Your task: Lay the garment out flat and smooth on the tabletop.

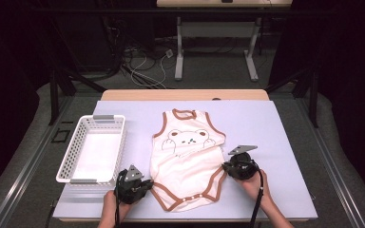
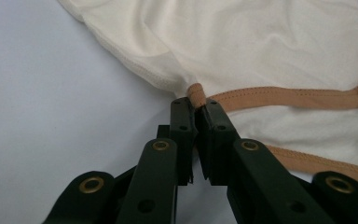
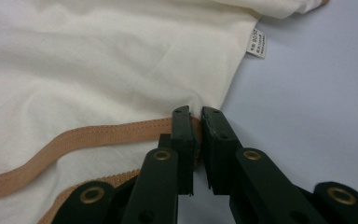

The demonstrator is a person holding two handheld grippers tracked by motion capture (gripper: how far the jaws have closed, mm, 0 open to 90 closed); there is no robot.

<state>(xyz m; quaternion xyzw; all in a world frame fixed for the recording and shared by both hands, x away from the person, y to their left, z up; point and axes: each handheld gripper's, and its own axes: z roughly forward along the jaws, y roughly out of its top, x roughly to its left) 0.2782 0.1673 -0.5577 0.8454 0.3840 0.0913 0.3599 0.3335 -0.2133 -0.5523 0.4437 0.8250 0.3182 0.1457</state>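
On the table lies a pale lilac mat (image 1: pixel 266 137) that covers nearly the whole top; only a strip of the wooden table (image 1: pixel 138 95) shows at the 12 o'clock edge. At about 9 o'clock on the mat stands a white plastic basket (image 1: pixel 70 156) with slotted walls and grey handles at its two short ends. Behind the table, toward 12 o'clock, the floor is dark grey, and there stands a white desk frame (image 1: pixel 216 31) with loose cables (image 1: pixel 145 66) lying on the floor at its 9 o'clock side.
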